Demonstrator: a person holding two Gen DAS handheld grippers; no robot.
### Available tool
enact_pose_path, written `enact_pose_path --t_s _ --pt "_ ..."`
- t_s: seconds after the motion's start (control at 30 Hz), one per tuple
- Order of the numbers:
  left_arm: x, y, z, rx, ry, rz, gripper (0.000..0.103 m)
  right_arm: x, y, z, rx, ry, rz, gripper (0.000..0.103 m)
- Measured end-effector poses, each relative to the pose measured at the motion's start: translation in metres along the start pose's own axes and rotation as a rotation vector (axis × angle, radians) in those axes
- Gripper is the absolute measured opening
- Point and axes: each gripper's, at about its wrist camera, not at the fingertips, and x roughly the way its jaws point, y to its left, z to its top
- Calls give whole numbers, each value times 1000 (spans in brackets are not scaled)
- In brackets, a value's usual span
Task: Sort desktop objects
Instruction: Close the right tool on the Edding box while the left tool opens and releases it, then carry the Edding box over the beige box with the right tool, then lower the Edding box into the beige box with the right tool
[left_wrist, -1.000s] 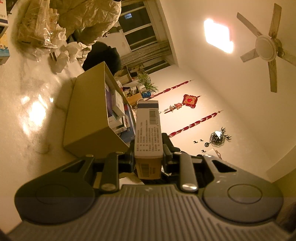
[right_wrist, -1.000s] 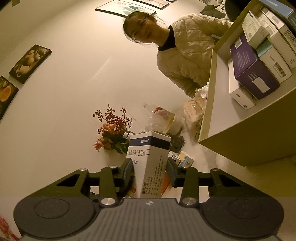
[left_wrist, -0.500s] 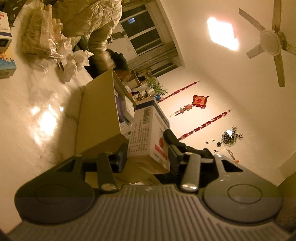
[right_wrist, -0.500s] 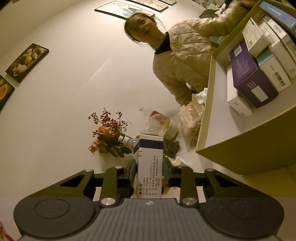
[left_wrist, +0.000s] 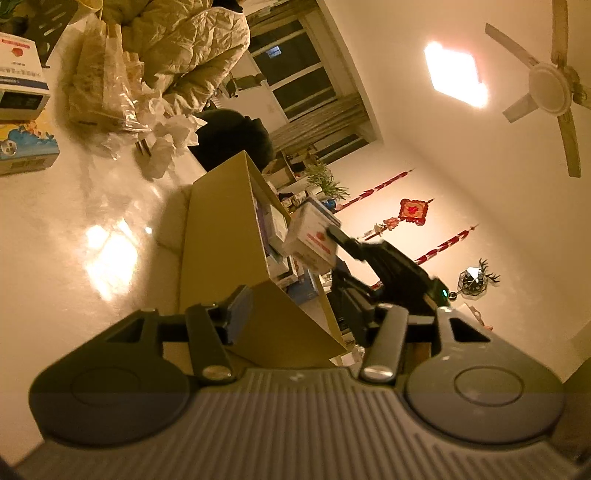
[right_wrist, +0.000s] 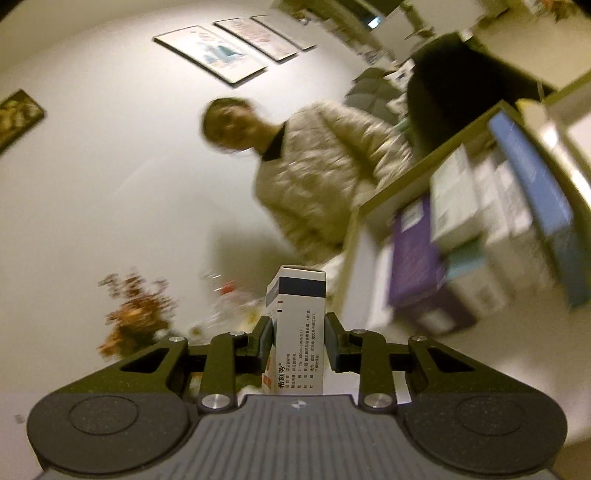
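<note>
My left gripper (left_wrist: 295, 312) is open with nothing between its fingers, close against the side of the open cardboard box (left_wrist: 221, 251). Just above that box's opening, my right gripper (left_wrist: 347, 240) comes in from the right, holding a white medicine box (left_wrist: 312, 240). In the right wrist view my right gripper (right_wrist: 297, 332) is shut on this white box with a dark blue band (right_wrist: 299, 325). The cardboard box (right_wrist: 406, 184) lies to the right, blurred by motion, and holds several packs, among them a purple one (right_wrist: 417, 251) and a blue one (right_wrist: 532, 192).
A person in a pale quilted jacket (right_wrist: 325, 177) stands behind the table. A crinkled plastic bag (left_wrist: 99, 85), crumpled tissue (left_wrist: 166, 140) and stacked boxes (left_wrist: 22, 81) lie on the white tabletop (left_wrist: 74, 258). Dried flowers (right_wrist: 136, 314) stand at the left.
My left gripper has opened and the box it held is gone from between its fingers. My right gripper has swung toward the cardboard box with its white box.
</note>
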Motion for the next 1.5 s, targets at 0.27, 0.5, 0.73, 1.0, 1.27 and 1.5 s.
enact_pose_path --t_s 0.27,0.5,0.73,1.0,1.27,1.5 --pt "-5 1 0 1 -12 12 53 54 -24 45 -12 29 -189 30" --pt "-11 8 3 -13 -28 22 53 83 -25 64 -81 29 -287 33" --pt "-12 13 4 -26 -26 25 53 82 -13 60 -195 22 -360 38" --pt "-15 20 4 -43 -34 37 54 65 11 45 -361 48 -384 43" --pt "-14 19 2 -40 -24 40 54 74 29 28 -494 144 -431 43" --pt "-16 21 3 -49 -29 59 54 107 56 42 -613 150 -528 81"
